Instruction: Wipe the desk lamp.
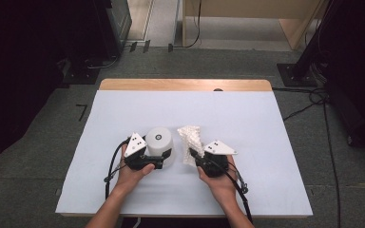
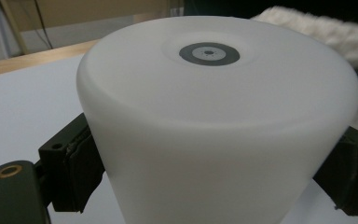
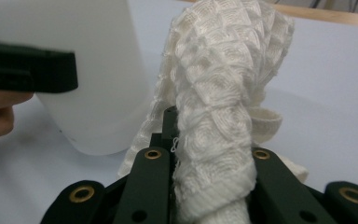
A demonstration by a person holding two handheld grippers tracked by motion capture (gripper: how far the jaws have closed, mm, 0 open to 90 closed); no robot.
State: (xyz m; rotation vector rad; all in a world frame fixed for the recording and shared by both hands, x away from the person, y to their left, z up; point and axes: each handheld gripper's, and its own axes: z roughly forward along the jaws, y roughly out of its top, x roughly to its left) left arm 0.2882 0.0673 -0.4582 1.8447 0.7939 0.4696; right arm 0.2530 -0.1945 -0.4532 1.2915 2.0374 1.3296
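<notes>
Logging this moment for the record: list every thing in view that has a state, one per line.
white container: upside down on the table, clamped at its sides.
waffle-weave cloth: bunched, lifted upright beside the container.
left gripper: shut on the container.
right gripper: shut on the cloth.

Both forearms are bare, and each hand-held gripper, left (image 1: 156, 159) and right (image 1: 196, 156), is matt black with brass-ringed screw holes, a pale triangular top plate and a trailing black cable.

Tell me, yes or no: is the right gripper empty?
No: in the right gripper view the right gripper has its jaws clamped on a bunched white waffle-weave cloth.
</notes>
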